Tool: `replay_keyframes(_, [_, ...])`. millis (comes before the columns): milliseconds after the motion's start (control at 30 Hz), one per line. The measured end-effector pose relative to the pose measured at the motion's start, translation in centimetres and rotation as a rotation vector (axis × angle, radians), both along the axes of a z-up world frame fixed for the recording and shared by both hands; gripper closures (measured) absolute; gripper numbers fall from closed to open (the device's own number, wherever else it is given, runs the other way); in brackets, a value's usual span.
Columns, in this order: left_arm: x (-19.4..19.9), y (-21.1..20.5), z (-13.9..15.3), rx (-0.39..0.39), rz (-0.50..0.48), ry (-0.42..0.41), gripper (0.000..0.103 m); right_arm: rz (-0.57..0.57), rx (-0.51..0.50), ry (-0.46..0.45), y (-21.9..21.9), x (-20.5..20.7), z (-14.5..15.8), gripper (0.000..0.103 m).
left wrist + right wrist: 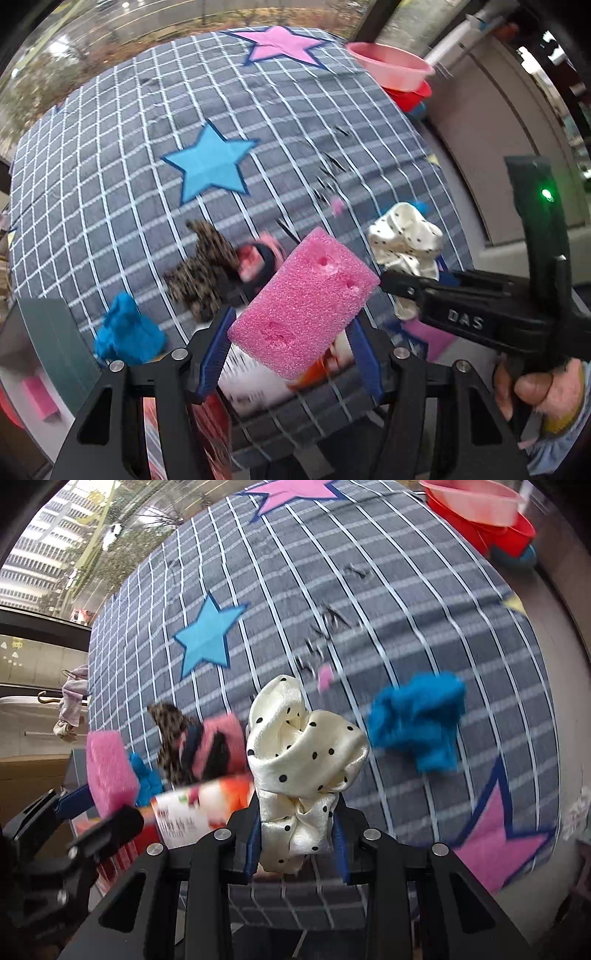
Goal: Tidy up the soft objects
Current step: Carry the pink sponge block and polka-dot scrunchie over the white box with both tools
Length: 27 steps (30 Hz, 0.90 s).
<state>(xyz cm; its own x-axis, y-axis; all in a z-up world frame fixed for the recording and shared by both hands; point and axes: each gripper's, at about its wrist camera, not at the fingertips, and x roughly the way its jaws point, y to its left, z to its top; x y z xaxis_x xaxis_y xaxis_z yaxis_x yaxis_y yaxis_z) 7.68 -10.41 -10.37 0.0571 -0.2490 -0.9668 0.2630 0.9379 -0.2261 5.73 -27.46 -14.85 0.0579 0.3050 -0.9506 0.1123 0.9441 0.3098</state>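
My left gripper (291, 326) is shut on a pink sponge block (303, 302), its blue pads pressing both sides, lifted above the bed. My right gripper (297, 808) is shut on a cream polka-dot scrunchie (306, 753), also off the cover. In the left wrist view that scrunchie (404, 243) hangs just right of the sponge. On the checked bedcover (406, 609) lie a blue fluffy piece (421, 723), a leopard-print scrunchie (203, 273) and a pink-and-black item (258, 262). A second blue fluffy piece (127, 332) lies near the left fingers.
Stacked pink and red basins (395, 70) stand at the bed's far right corner. A red-and-white printed packet (192, 812) lies at the near edge under the grippers. A shelf or box with a pink block (38, 400) sits lower left. A hand (535, 387) grips the right tool.
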Motion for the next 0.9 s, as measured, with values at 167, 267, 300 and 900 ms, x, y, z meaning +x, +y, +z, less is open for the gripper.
replay_keyframes(167, [-4.1,0.4,1.0,-0.033,-0.082,-0.009,0.038,-0.009,-0.034,0.012,1.2,-4.1,0.5,0.07])
replay_keyframes(267, [-5.8,0.9,1.9,-0.047,-0.123,-0.026,0.038,-0.005,-0.044,0.011,2.6,-6.2,1.0,0.07])
replay_keyframes(300, [-6.4,1.3,2.3,-0.048,-0.133,-0.035,0.038,-0.004,-0.043,0.011,3.1,-7.0,1.2,0.07])
replay_keyframes(900, [-13.3,15.0,6.1,-0.036,0.13,-0.135,0.038,0.216,-0.019,-0.015,13.9,-14.0,4.2,0.07])
